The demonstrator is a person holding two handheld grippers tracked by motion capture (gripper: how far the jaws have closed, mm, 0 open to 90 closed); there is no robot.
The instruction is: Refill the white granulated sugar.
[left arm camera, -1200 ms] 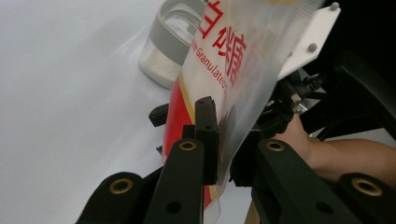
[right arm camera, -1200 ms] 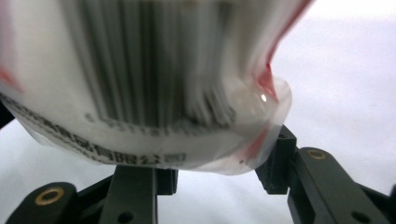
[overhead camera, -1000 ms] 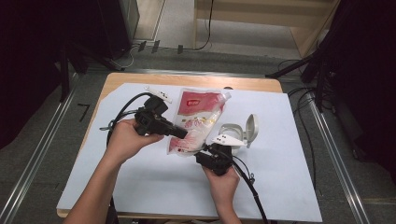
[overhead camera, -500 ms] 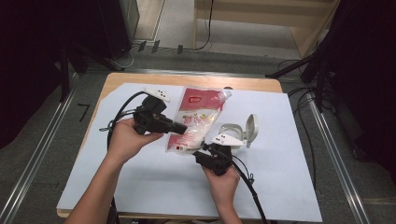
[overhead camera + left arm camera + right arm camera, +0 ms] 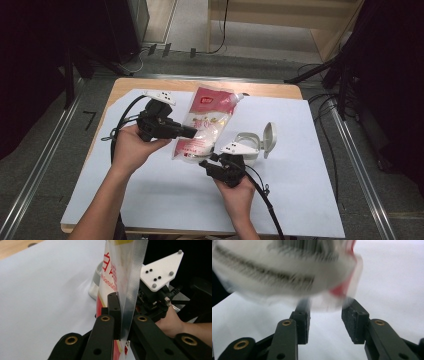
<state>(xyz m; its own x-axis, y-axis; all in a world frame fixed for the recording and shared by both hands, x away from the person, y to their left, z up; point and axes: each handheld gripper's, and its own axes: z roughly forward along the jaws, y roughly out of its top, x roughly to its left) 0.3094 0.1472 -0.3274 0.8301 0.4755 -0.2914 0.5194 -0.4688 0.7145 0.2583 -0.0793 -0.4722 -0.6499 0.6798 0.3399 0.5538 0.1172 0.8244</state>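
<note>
While the sugar pouch (image 5: pixel 204 125) hangs lifted at centre frame in the high view, above the white sheet on the desk (image 5: pixel 280 91), nothing appears poured into the open-lidded container (image 5: pixel 252 146) to its lower right, so the work looks early. Left gripper (image 5: pixel 119 315) jaws are clamped on the pouch's clear seam. Right gripper (image 5: pixel 325 317) jaws stand partly apart under the pouch's bottom; contact cannot be told.

The pouch (image 5: pixel 205 122) is white and clear with a red band and red lettering, the fingers (image 5: pixel 113 307) black with brass rivets, the container (image 5: pixel 250 145) pale grey with an open lid, and the worktop (image 5: pixel 125 87) light wood under a white sheet (image 5: pixel 300 165).
</note>
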